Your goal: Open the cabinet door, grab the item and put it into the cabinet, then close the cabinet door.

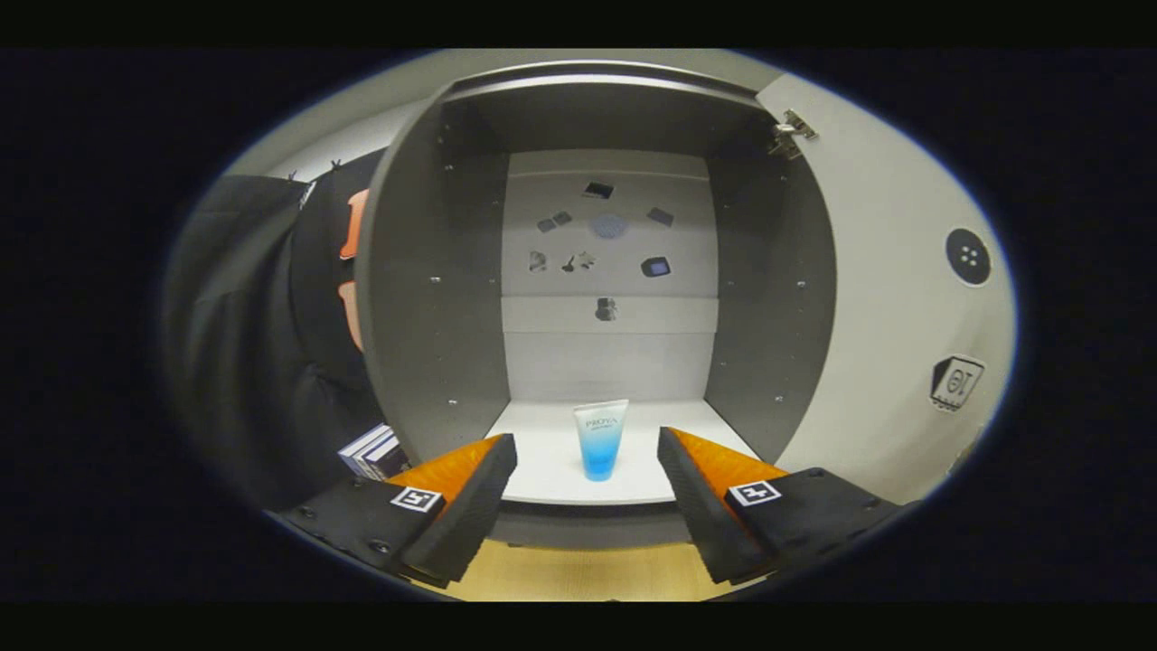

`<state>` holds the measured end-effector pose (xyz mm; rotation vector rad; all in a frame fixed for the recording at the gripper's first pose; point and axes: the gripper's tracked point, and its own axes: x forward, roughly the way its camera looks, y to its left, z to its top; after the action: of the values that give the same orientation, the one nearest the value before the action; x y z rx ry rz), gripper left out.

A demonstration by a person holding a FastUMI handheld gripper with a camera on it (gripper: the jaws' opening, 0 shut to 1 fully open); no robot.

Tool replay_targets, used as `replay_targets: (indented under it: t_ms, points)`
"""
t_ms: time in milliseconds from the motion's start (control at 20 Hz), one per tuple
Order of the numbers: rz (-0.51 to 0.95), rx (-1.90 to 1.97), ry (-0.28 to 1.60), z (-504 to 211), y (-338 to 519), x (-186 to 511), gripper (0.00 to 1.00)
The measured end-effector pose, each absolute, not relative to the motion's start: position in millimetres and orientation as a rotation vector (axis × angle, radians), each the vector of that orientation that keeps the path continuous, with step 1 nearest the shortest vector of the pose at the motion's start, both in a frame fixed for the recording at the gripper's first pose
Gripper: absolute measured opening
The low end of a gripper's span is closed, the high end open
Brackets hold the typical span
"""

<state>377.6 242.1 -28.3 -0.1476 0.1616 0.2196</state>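
With gripper (587, 493) spread wide, gripping nothing, and tube (601, 440) standing upright on cabinet floor (542, 461) just beyond fingertips: back straight out, clear of tube, then swing to open door (886, 298) and push shut.

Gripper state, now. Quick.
Gripper: open, holding nothing. The blue tube stands upright on the cabinet floor, ahead between the fingers, touched by neither.

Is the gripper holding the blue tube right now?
No: the tube stands free on the cabinet floor, and the gripper is open.
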Motion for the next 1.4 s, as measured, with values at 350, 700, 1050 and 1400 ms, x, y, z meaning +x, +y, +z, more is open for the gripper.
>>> replay_targets:
  t_ms: [350, 700, 1050, 1400]
  points:
    - [0.147, -0.098, 0.11, -31.3, 200.9, 259.0, 0.98]
    - [0.031, -0.103, 0.097, -30.3, 131.0, 168.4, 0.98]
    - [-0.069, -0.098, 0.09, -20.6, 49.9, 110.9, 0.98]
    - [-0.138, -0.05, 0.085, -7.0, -35.2, 76.6, 0.98]
